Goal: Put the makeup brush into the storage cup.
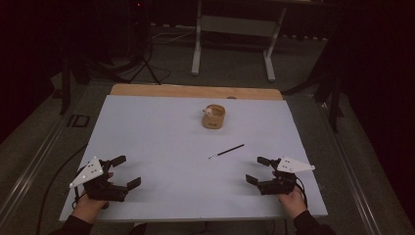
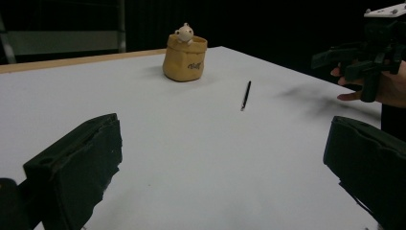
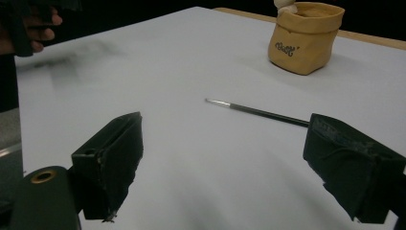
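- Progress, seen from the high view: nothing looks started. The thin dark brush (image 1: 226,152) lies flat on the pale table (image 1: 161,132), near the middle and slanting toward the far right. The tan pouch-shaped holder (image 1: 214,117) stands upright farther back, well apart from the brush. The left gripper (image 1: 126,172) sits at the near left corner and the right gripper (image 1: 254,170) at the near right; each has its jaws spread apart with nothing between them. The right one is the nearer to the brush, though not touching it.
- Left gripper view: both black jaws stand wide at the lower edges with bare table between them. The brush (image 2: 246,95) lies ahead and to the right, untouched. The holder (image 2: 185,60) stands beyond it with a small pale figure (image 2: 184,33) on its rim. The right gripper (image 2: 352,60) hovers at the far right in a hand.
- Right gripper view: jaws again wide apart and empty. The brush (image 3: 258,111) lies just ahead, its pale tip pointing left and its dark end running behind the right-hand jaw. The holder (image 3: 304,37) stands upright behind it.
- Judgement: likely the brush is meant for the holder; the reach, the grasp, the lift and the placing all remain to do.
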A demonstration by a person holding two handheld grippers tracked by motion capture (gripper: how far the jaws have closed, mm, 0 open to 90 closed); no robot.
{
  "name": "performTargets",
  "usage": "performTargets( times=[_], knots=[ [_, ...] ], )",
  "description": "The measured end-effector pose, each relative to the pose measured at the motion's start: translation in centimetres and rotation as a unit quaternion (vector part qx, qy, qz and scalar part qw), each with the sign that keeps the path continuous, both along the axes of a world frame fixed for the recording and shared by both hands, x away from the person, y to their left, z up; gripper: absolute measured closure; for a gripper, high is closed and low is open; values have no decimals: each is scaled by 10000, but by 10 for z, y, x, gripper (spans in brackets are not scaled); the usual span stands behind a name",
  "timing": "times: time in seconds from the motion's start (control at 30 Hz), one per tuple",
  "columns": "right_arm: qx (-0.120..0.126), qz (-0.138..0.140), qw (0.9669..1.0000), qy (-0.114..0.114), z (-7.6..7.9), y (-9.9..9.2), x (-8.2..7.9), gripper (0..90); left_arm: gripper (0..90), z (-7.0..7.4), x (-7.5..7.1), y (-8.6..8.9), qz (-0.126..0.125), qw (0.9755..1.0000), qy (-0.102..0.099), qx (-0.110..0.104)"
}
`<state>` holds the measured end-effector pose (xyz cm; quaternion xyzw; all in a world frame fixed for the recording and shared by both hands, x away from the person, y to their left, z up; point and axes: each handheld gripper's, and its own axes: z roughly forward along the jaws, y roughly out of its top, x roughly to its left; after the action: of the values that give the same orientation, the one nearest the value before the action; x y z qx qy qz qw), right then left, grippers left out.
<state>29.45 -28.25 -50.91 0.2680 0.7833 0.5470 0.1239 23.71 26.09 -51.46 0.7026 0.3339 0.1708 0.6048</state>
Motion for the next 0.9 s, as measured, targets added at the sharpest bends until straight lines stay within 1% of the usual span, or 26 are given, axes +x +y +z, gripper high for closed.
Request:
performTargets(
  times=[0.07,0.1,0.13,0.33,0.47,0.53,0.6,0.63,0.73,0.77,0.9],
  knots=[
    [-34,-15,10000,-22,0,0,0,136,0,0,0,0,4,10000,2,-12],
    [13,-44,10000,-16,0,-1,0,136,0,0,0,0,4,10000,-7,-14],
    [10,-63,10000,-9,1,-1,0,136,0,0,0,0,4,10000,-7,-14],
    [75,-43,10000,-14,1,-2,0,136,0,1,-1,-1,-41,10000,-45,-45],
    [90,-62,9999,-74,4,-3,0,141,0,1,-1,-2,-74,10000,-33,-47],
    [123,-42,9999,-70,5,-3,0,145,0,2,-1,-3,-85,9999,-42,-58],
    [242,-64,9997,-79,8,-5,0,148,0,2,-1,-3,-122,9999,-45,-53],
    [251,-53,9996,-91,9,-5,0,148,0,2,-1,-3,-122,9999,-45,-53],
    [237,-106,9996,-128,10,-5,0,148,0,3,-1,-3,-111,9999,-65,-81],
    [216,-124,9996,-114,10,-4,1,148,0,4,-2,-2,-81,9998,-81,-133],
    [54,-111,9999,-91,7,-3,2,146,0,5,-2,-2,-65,9998,-112,-134]
  ],
)
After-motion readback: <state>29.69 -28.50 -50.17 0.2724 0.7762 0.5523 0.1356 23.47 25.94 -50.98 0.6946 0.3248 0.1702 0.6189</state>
